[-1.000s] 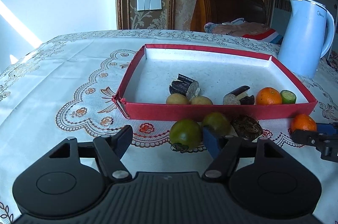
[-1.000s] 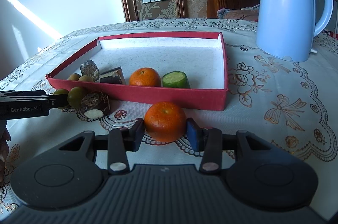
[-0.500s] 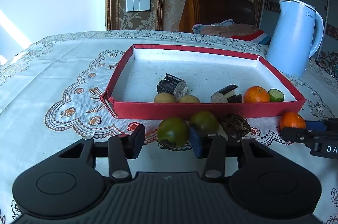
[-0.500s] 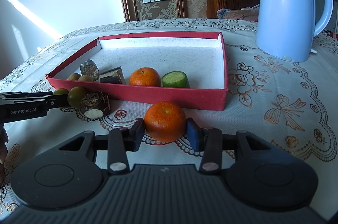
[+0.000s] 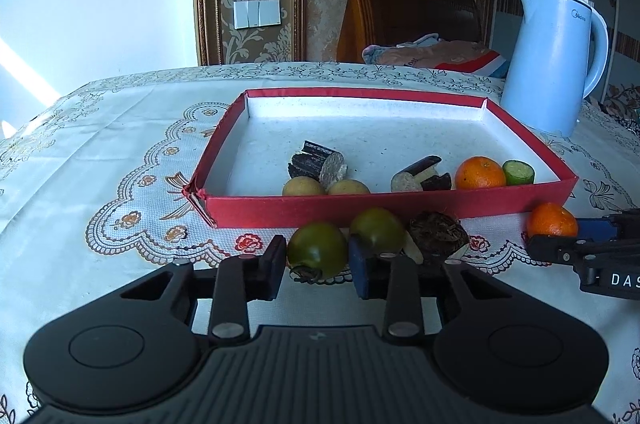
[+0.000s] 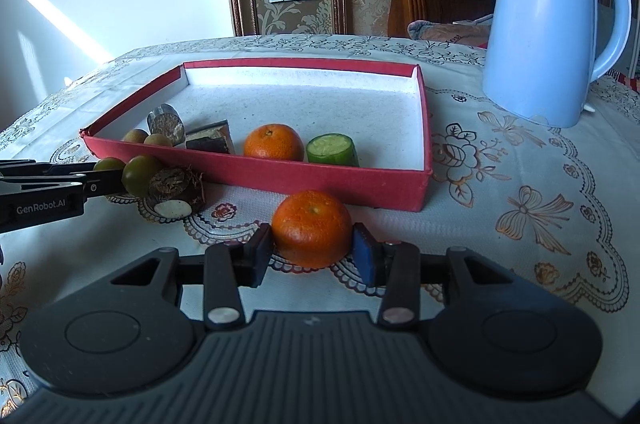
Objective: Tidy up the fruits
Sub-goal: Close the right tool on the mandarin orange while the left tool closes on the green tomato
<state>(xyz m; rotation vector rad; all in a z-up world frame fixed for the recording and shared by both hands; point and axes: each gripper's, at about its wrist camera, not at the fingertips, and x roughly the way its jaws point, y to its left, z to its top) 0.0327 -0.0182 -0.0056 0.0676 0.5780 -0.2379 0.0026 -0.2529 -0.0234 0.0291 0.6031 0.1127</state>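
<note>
Table under a lace-patterned cloth, red tray in the middle. Left gripper low on the cloth just in front of the tray's near wall, jaws closing, pads pressing both sides of a green tomato sitting on the cloth. Just right of it, a second green tomato, then a brown hairy root chunk with a white cut face, both outside the tray. Inside the tray along the near wall, left to right: two small tan fruits, a dark cut stalk piece, more dark cut pieces, a tangerine, a cucumber stub. Further right, right gripper also down on the cloth in front of the tray, jaws closing slightly, clamped on a second tangerine, pads touching its two sides, fruit resting on the cloth. Pale blue kettle standing upright on the table to the right, behind the tray's far right corner, apart from it. Wooden chair back behind the table with cloth piled on it; light switch on the wall.
</note>
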